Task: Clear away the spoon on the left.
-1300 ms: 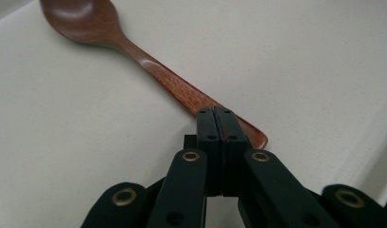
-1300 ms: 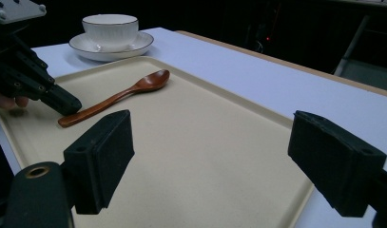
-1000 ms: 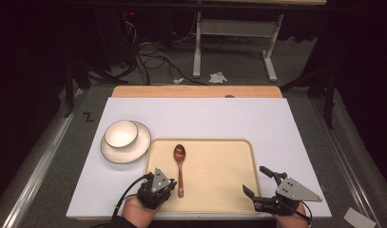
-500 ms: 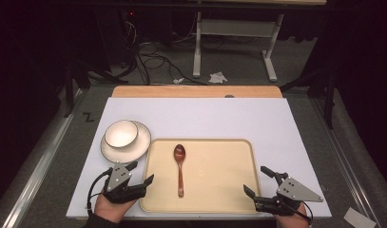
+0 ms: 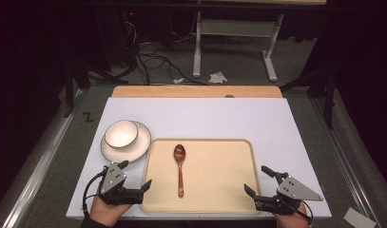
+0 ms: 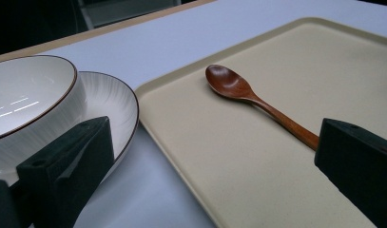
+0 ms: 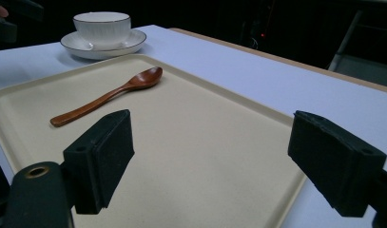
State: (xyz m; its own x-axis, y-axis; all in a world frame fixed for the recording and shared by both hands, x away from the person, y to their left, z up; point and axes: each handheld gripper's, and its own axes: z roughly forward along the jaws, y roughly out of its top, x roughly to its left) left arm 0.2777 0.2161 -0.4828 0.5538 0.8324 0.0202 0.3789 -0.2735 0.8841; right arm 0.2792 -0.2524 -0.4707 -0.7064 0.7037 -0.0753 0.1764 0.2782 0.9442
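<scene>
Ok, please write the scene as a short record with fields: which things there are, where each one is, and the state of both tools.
tray: beige, on the white table, near edge
spoon: brown wood, lying flat in the tray's left half, head pointing away from the person
bowl: white, empty, standing on the plate
plate: white, on the table, left of the tray's far corner
left tool: open, holding nothing, at the tray's left edge
right tool: open, holding nothing, at the tray's right near corner
</scene>
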